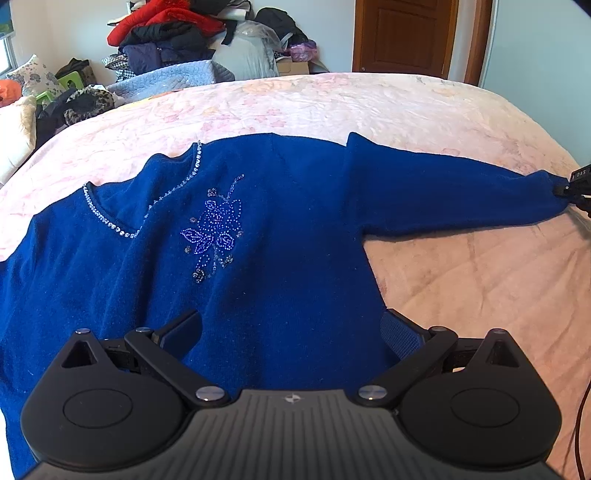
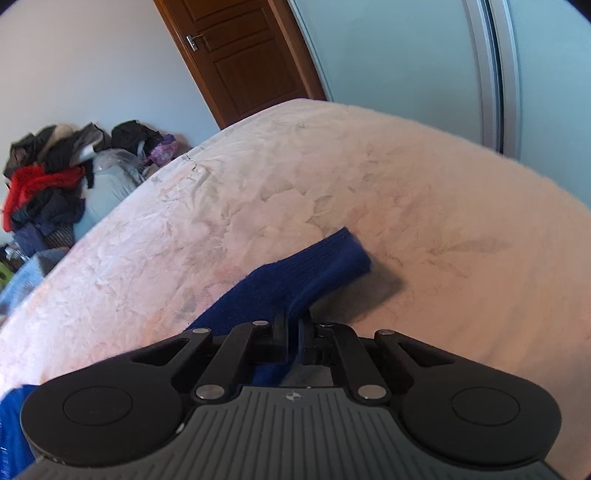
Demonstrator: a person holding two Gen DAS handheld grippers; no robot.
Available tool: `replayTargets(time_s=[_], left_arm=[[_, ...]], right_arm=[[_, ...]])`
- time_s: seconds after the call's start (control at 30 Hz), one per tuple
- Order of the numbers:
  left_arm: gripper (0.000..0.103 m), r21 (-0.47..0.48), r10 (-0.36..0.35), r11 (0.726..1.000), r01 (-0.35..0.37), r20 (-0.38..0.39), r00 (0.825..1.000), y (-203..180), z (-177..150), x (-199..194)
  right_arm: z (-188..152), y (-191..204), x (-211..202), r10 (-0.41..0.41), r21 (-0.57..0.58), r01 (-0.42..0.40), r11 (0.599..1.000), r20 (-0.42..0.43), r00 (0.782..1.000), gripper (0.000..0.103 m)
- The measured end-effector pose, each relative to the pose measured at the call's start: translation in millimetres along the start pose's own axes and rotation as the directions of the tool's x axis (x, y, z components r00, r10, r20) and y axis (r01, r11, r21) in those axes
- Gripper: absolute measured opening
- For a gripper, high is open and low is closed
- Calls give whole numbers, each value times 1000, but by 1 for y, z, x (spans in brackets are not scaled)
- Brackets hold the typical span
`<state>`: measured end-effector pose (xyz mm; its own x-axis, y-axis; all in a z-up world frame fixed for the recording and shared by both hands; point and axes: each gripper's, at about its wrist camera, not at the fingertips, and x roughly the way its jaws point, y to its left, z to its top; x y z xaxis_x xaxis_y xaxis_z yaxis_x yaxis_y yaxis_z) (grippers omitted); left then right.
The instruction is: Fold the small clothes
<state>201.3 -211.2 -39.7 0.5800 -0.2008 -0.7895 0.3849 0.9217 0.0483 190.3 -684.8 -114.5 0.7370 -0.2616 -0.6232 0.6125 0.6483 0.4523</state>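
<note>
A blue sweater (image 1: 258, 229) with a beaded butterfly lies front up on the pink bedspread (image 1: 332, 103). Its right sleeve (image 1: 461, 192) stretches out to the right. My left gripper (image 1: 291, 325) is open, its jaws wide apart just above the sweater's lower body. My right gripper (image 2: 293, 332) is shut on the sleeve's cuff end (image 2: 325, 258), and the cuff sticks out past the fingers, lifted off the bed. The right gripper also shows in the left wrist view (image 1: 576, 184) at the sleeve's end.
A pile of clothes (image 1: 177, 33) and bags stands beyond the bed's far left side. A brown door (image 1: 402, 37) is behind the bed. The bedspread (image 2: 295, 177) extends bare past the cuff. Pillows lie at the far left (image 1: 22, 122).
</note>
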Motion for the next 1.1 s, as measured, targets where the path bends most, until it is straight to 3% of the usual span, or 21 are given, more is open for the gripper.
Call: replayTargets(time_s=[0.4, 0.63, 0.8, 1.03, 1.1], left_arm=[[103, -43, 10, 999, -8, 29, 1000, 28, -2, -12], [103, -98, -6, 995, 11, 51, 999, 49, -2, -19], [103, -221, -123, 965, 144, 106, 987, 76, 2, -27], [103, -280, -252, 911, 303, 205, 946, 91, 16, -28], [103, -309, -297, 883, 354, 215, 930, 96, 20, -25]], right_arm=[[-8, 36, -17, 39, -108, -33, 994, 57, 998, 8], [-17, 89, -40, 155, -233, -132, 963, 82, 984, 8], [-43, 136, -54, 270, -330, -241, 913, 43, 962, 8], [-93, 193, -70, 358, -468, -338, 816, -49, 932, 8], [-108, 208, -75, 358, -529, -336, 779, -65, 932, 8]])
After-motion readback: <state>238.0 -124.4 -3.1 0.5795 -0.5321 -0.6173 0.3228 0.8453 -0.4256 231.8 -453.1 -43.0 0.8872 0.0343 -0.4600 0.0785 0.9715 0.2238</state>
